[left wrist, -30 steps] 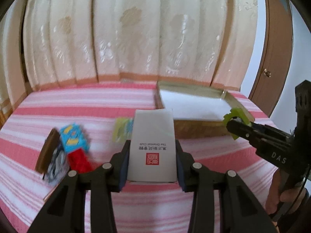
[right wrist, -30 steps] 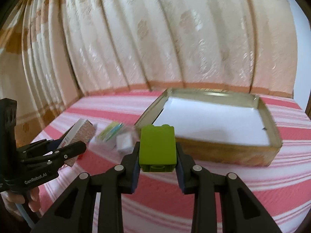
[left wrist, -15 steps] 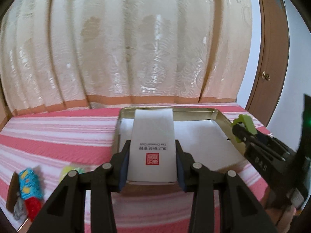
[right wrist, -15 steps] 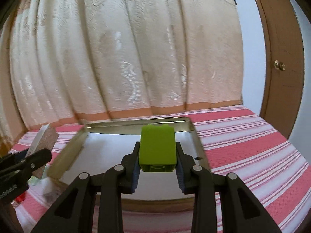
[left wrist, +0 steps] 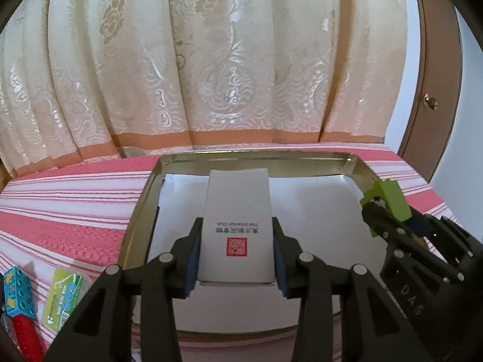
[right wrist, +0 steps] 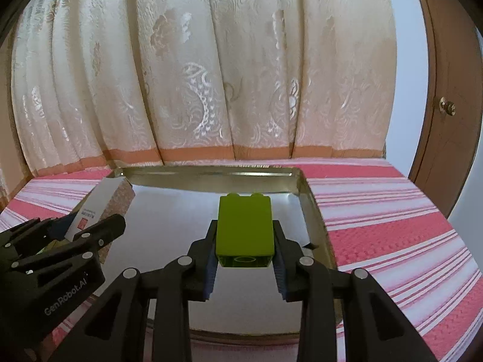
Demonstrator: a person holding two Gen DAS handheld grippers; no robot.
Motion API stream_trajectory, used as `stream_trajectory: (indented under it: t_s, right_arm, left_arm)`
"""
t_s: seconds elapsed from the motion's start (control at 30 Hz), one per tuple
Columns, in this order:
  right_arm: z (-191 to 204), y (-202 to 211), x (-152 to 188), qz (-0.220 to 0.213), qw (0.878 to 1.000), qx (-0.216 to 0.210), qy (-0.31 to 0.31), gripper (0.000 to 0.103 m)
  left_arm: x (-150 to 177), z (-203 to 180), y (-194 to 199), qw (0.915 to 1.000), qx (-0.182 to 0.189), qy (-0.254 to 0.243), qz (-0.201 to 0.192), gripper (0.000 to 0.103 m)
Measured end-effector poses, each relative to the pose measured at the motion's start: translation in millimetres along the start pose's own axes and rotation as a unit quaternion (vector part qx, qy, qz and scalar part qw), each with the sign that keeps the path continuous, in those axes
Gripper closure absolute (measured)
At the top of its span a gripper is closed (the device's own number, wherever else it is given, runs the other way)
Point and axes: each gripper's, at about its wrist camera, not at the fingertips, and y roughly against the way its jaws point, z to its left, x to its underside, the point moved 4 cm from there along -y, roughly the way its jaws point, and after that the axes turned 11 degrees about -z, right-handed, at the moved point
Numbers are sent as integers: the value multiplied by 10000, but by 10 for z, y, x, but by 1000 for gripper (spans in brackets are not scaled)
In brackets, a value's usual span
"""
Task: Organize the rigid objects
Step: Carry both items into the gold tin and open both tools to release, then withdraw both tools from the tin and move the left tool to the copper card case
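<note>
Grippers both hang over the metal tray on the striped bed. Left gripper pinches a white box near the tray's left edge. Right gripper pinches a green block near its right edge.

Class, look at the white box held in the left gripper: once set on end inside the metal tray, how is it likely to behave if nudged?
The white box looks tall and narrow, so it may tip easily. It is probably light cardboard, likely sliding on the metal tray's smooth white liner.
</note>
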Motion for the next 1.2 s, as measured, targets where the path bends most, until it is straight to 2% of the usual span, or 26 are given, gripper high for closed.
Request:
stream_trajectory:
  t_s: [0.43, 0.47, 0.5, 0.53, 0.57, 0.6, 0.63, 0.67, 0.7, 0.8, 0.93, 1.2]
  right_arm:
    - [30, -84, 39, 262, 9994, -187, -80, 67]
    - [31, -81, 38, 256, 9995, -184, -89, 60]
    - [28, -64, 33, 218, 9996, -156, -99, 49]
    - [16, -28, 21, 121, 9998, -104, -119, 43]
    - [-2, 30, -6, -68, 9998, -58, -177, 28]
    - [-17, 107, -34, -308, 9992, -33, -244, 13]
    - [-32, 193, -70, -581, 9979, 3, -295, 8]
    - [-42, 277, -104, -834, 9960, 68, -306, 5]
    - [-40, 334, -130, -1008, 9945, 120, -277, 5]
    - [-10, 389, -150, -1194, 9924, 300, -79, 5]
    - [6, 321, -136, -1017, 9945, 207, -104, 5]
    - [-63, 293, -119, -960, 9948, 199, -276, 5]
  left_arm:
    - [98, 8, -89, 9987, -388, -319, 113, 63]
    - [97, 18, -87, 9984, -443, -330, 109, 62]
    - [96, 27, -75, 9983, -470, -319, 85, 61]
    - [88, 30, -52, 9983, -485, -310, 24, 56]
    - [75, 34, -10, 9982, -507, -320, -78, 39]
    - [61, 36, 25, 9978, -543, -339, -170, 26]
    - [43, 40, 72, 9969, -622, -363, -302, 3]
    - [19, 50, 134, 9953, -740, -388, -487, 0]
    - [-10, 57, 200, 9933, -835, -428, -679, 0]
    - [-49, 76, 269, 9924, -812, -414, -827, 0]
    - [-16, 149, 262, 9932, -810, -298, -781, 0]
    - [55, 259, 344, 9924, -963, -204, -745, 0]
